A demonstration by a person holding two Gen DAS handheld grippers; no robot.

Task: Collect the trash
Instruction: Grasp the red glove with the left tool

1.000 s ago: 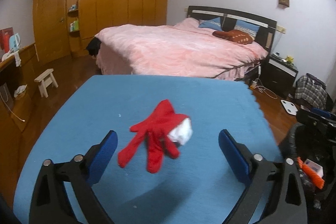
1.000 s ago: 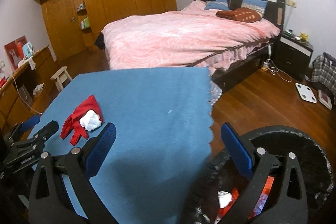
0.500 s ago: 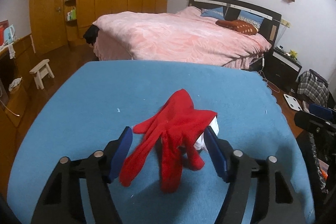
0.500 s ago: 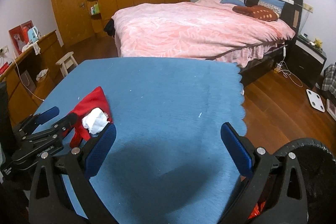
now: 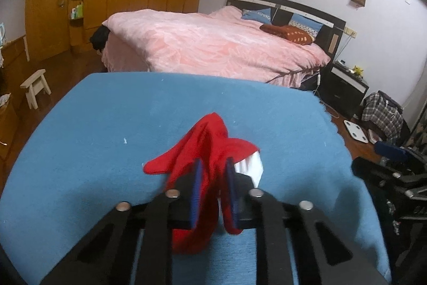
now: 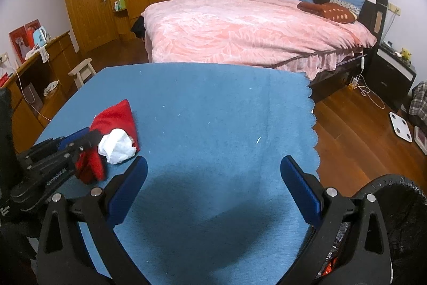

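A red glove (image 5: 210,148) with a crumpled white paper wad (image 5: 250,167) tucked under its right side lies on the blue table cloth (image 5: 106,140). My left gripper (image 5: 213,186) is shut on the glove's fingers. The right wrist view shows the glove (image 6: 117,122), the white wad (image 6: 116,146) and the left gripper (image 6: 80,140) at the table's left. My right gripper (image 6: 213,183) is open and empty above the cloth (image 6: 213,111), near the table's front right. A black trash bin (image 6: 395,221) lined with a bag stands at the lower right.
A bed with a pink cover (image 6: 253,28) stands beyond the table. A small wooden stool (image 6: 82,71) and a wooden cabinet (image 6: 34,76) are at the left. The wooden floor (image 6: 355,130) at the right holds a white scale (image 6: 400,130) and cables.
My left gripper moved forward over the red glove and closed on it. My right gripper swung left from above the bin to over the table, staying open.
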